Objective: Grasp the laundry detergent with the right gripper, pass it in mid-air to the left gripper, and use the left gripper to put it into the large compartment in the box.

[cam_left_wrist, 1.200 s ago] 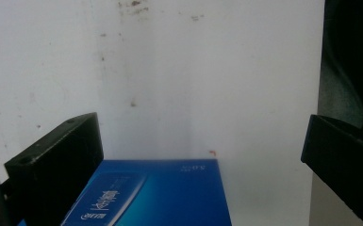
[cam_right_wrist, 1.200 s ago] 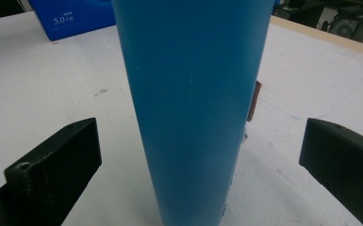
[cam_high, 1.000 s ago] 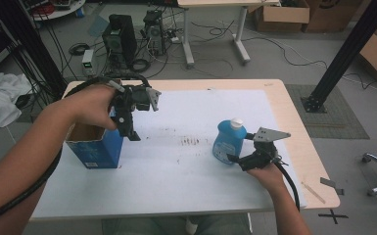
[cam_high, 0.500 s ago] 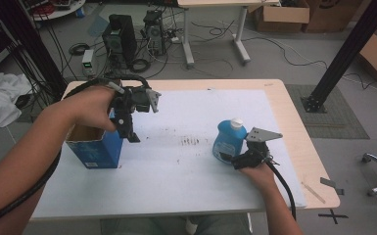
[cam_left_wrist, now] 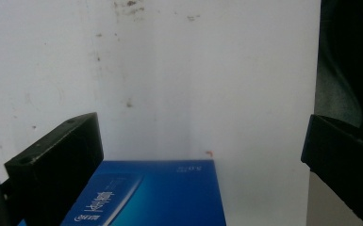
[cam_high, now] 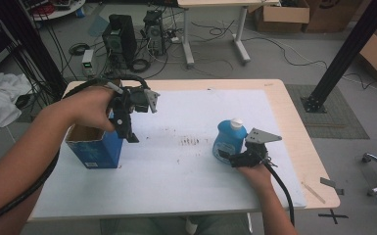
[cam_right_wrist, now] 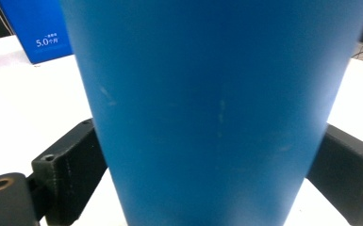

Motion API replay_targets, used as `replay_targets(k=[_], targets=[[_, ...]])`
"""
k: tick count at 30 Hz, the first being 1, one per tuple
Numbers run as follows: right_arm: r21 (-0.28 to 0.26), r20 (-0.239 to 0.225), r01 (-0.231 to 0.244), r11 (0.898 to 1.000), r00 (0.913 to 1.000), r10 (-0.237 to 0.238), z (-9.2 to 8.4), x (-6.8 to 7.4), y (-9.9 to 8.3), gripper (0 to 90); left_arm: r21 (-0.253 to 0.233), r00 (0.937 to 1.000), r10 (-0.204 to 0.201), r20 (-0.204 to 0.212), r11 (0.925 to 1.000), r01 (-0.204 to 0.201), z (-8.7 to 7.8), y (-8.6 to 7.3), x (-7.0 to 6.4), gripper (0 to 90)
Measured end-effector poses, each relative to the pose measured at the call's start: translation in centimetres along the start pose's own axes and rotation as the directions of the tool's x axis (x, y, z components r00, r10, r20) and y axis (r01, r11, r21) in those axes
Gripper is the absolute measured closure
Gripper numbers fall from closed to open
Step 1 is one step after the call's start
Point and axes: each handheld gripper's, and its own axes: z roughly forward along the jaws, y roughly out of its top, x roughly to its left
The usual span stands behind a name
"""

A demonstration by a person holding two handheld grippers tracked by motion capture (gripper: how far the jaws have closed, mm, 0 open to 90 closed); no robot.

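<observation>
A blue bottle [cam_high: 227, 139] with a white cap stands upright on the white mat [cam_high: 186, 176], right of centre. My right gripper [cam_high: 232, 157] reaches it from the near side, low down. In the right gripper view the bottle [cam_right_wrist: 207, 108] sits between the two black jaws, which have just been closing and now touch its sides. An open-topped blue box [cam_high: 95, 149] stands at the left. My left gripper [cam_high: 127, 132] points down by the box's right edge, held open; in its own view the box [cam_left_wrist: 160, 193] lies below the wide-apart jaws, untouched.
The wooden table [cam_high: 303, 142] shows past the mat on the right and far sides. Small brown stains [cam_high: 191, 142] mark the mat's middle. The blue box [cam_right_wrist: 37, 33] is seen far off in the right gripper view. Cables trail from both grippers.
My right gripper has slid a little left, up against the bottle, and its jaws have narrowed around it. The left hand and box have stayed put.
</observation>
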Motion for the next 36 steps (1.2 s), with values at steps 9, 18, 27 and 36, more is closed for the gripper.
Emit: replay_targets(k=[9,18,27,36], targets=[[-0.006,0.007,0.001,1.000,1.0000,-0.001,0.01,0.03,-0.26,15.8,0.002,1.0000,-0.003,0.003,1.0000,0.003,0.09,-0.14,0.20,0.1],[-0.033,0.007,-0.022,0.999,0.9997,0.022,0.00,-0.14,-0.31,24.4,-0.002,1.0000,-0.001,0.000,1.0000,0.001,0.07,-0.02,0.31,0.1],[-0.037,0.003,-0.017,0.999,0.9998,0.017,-0.05,-0.04,-0.37,28.9,0.005,1.0000,0.003,-0.002,1.0000,-0.003,0.02,0.12,0.38,0.1],[-0.053,-0.007,-0.015,0.999,0.9999,0.014,-0.28,0.00,-0.45,33.8,0.007,1.0000,-0.003,0.000,1.0000,0.003,0.12,0.20,0.38,0.1]])
